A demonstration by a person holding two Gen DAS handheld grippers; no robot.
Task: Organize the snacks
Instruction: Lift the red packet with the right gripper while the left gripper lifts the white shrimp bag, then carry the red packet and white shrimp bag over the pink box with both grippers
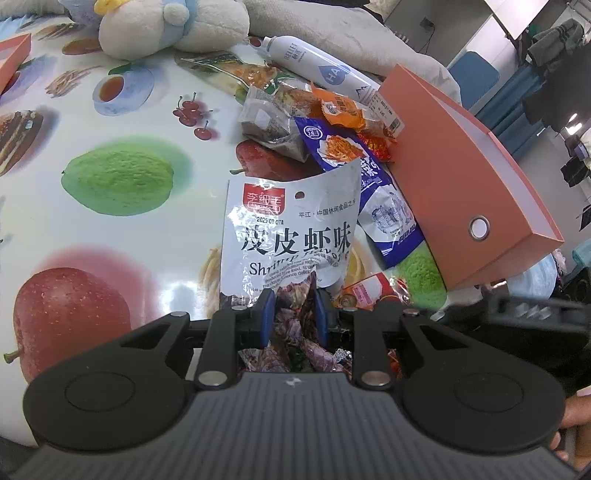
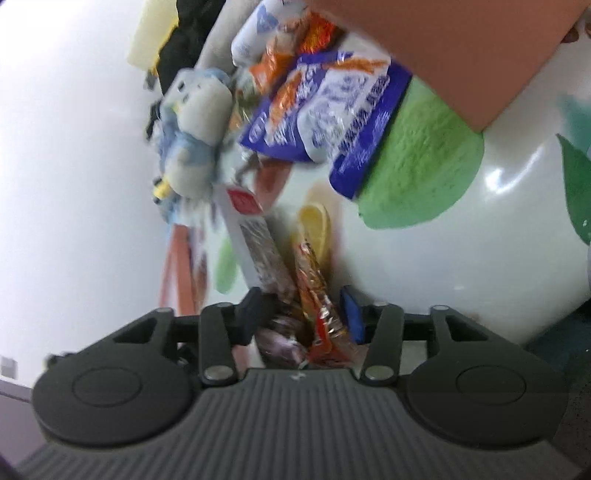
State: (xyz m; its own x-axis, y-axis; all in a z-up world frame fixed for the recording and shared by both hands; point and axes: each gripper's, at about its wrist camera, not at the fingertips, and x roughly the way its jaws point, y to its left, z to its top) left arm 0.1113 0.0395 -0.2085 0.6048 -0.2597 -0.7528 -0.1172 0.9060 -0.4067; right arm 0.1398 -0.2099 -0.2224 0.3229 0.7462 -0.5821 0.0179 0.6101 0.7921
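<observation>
Fruit-print tablecloth (image 1: 122, 177) under all | my left gripper (image 1: 291, 306) clamped on white shrimp packet (image 1: 291, 229), beside orange box (image 1: 461, 177) | my right gripper (image 2: 301, 306) closed around orange-red packet (image 2: 317, 291), picture blurred, contact unclear | blue packet (image 1: 373, 192) partly hidden against box

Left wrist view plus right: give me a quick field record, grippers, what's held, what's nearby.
left gripper: shut on the silver shrimp-flavour packet
right gripper: blurred view; red-orange packet between the fingers, grip unclear
pile: blue packet, orange packet, white bottle
box: orange box right of the pile, open
surface: fruit-print tablecloth
background: plush toy
</observation>
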